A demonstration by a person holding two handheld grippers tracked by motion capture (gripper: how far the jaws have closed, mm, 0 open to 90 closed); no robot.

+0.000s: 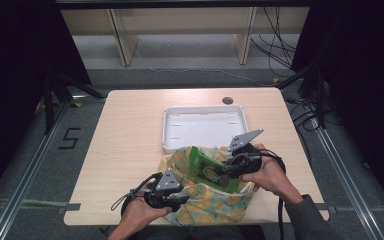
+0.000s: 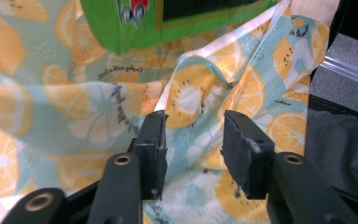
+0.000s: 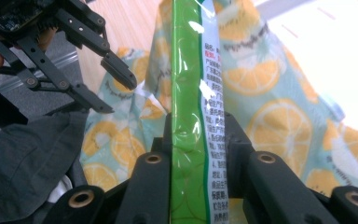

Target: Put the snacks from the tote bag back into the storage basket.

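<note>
- High view: green glossy plastic snack packet (image 1: 207,170) sticking up out of the mouth of the soft lemon-print cloth bag (image 1: 215,202), just on the person's side of the white shallow plastic tray (image 1: 205,111), near the front edge of the pale wooden table (image 1: 130,145). Right gripper (image 1: 228,167) on the packet from the side; left gripper (image 1: 184,196) low at the bag's near-left rim.
- Left gripper view: jaws apart, pads (image 2: 154,135) clear of the cloth bag (image 2: 200,98), no fold pinched between them. Packet (image 2: 168,18) above, farther from the tray.
- Right gripper view: jaws clamped on the flat packet (image 3: 189,116) across its thin edge. Likely light, crinkly and slick, crushable inside; best held on the sealed margin, gently. Bag limp, best pinched at the hem. Left gripper (image 3: 116,86) beside, spread open.
</note>
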